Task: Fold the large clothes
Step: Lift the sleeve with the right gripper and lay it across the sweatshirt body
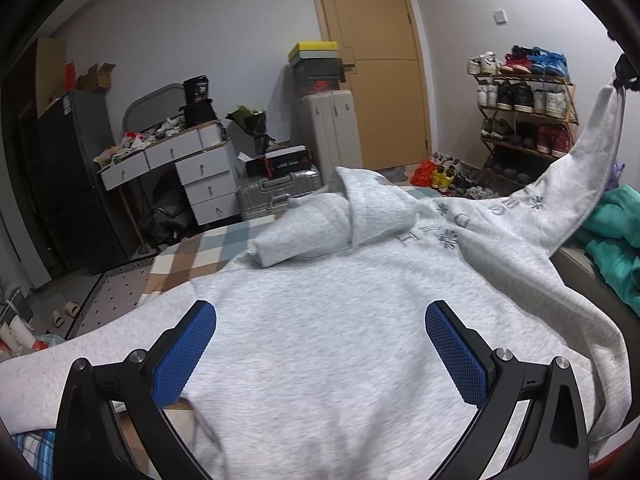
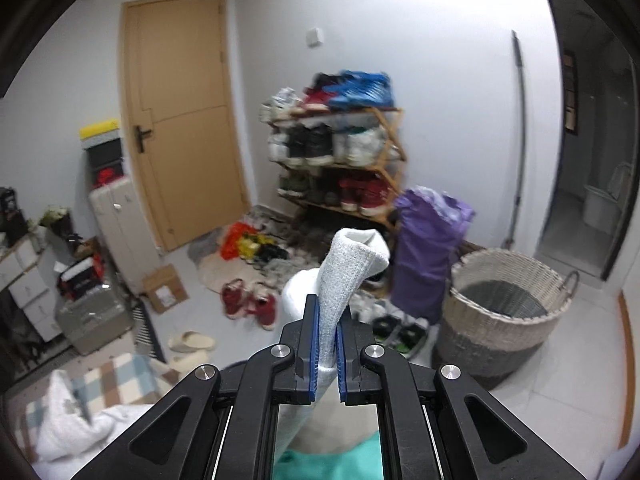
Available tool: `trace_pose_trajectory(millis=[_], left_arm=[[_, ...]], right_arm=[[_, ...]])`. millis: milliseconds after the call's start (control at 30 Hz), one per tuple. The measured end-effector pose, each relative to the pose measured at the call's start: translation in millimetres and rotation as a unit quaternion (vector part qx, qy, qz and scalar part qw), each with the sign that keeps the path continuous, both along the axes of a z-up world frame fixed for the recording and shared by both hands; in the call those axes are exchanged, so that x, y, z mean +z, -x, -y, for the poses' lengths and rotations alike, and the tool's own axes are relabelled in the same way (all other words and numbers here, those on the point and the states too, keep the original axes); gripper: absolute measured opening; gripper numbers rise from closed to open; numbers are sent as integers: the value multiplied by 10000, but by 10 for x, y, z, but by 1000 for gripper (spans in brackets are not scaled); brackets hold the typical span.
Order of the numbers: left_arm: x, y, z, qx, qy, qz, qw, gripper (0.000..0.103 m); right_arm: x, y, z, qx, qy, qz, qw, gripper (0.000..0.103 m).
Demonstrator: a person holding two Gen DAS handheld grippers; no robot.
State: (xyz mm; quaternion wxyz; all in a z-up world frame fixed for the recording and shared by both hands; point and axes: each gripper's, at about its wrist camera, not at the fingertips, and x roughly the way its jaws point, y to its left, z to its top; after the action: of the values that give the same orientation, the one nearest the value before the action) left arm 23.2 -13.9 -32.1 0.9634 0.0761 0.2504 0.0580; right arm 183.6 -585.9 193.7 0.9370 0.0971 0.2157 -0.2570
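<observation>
A light grey hoodie [image 1: 340, 320] lies spread on the bed, hood [image 1: 360, 212] at the far end, one sleeve [image 1: 296, 236] folded across near the hood. My left gripper [image 1: 320, 344] is open just above the hoodie's body, blue pads [image 1: 188, 356] wide apart. The other sleeve [image 1: 592, 168] is lifted up to the right, its cuff held by my right gripper [image 1: 624, 76]. In the right wrist view my right gripper [image 2: 328, 344] is shut on that sleeve cuff [image 2: 352, 264], which sticks up between the pads.
The bed has a checked sheet [image 1: 192, 256]. Teal clothing [image 1: 616, 240] lies at the bed's right. The floor holds suitcases [image 1: 276, 196], a drawer desk [image 1: 176, 168], a shoe rack [image 2: 336, 156], loose shoes [image 2: 248, 300], a wicker basket [image 2: 504, 308] and a purple bag [image 2: 428, 248].
</observation>
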Motion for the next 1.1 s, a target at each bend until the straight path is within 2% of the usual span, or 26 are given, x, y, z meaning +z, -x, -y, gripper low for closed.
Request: trace_pose_trajectory(millis=[167,300,467,533,567,600,667,700,833,900,967,1100], left_arm=[[71,66,-317,308,139,137,9993,102],[146,157,-613,625,339,290,9970,102],[208,316,-960,1044,532,522,9917,102],[193,368,-1103,1273,574,561,9886,102],[186,371,-1164,1333,626,553,9876,102],[189,382,-1244,1421,699,558,9858,102],[216,419,-1391,1652,917,645,9799,102],[231,448,-1454,1739,1017,698,9770,102],[333,634,-1800,2326,1679,1178,9507,102],[337,652,-1861,2454,1777,1274,9444,102],[311,603,-1863,2506,1710,1259,9445,102],[245,496,-1855,2451,1745,1160,9466,102]], right_arm=[[386,1,-856,896,279,332,9950,7],[480,-40,-1770,1839,300,455,9814,7],[299,-51,-2971,3110,59,402,9495,7],[158,-101,-3452,3644,-244,323,9304,7],[45,-142,-3720,3942,-426,255,9177,7],[-45,-166,-3851,4095,-565,218,9103,7],[-413,-277,-4288,4446,-1050,-39,8896,7],[-557,-323,-4373,4519,-1234,-132,8834,7],[-1524,-656,-4994,4711,-2058,-969,8523,7],[-1996,-722,-5292,4750,-2013,-1396,8452,7],[-2490,-758,-5644,4837,-1770,-1831,8374,7],[-2940,-730,-5968,4948,-1123,-2203,8331,7]])
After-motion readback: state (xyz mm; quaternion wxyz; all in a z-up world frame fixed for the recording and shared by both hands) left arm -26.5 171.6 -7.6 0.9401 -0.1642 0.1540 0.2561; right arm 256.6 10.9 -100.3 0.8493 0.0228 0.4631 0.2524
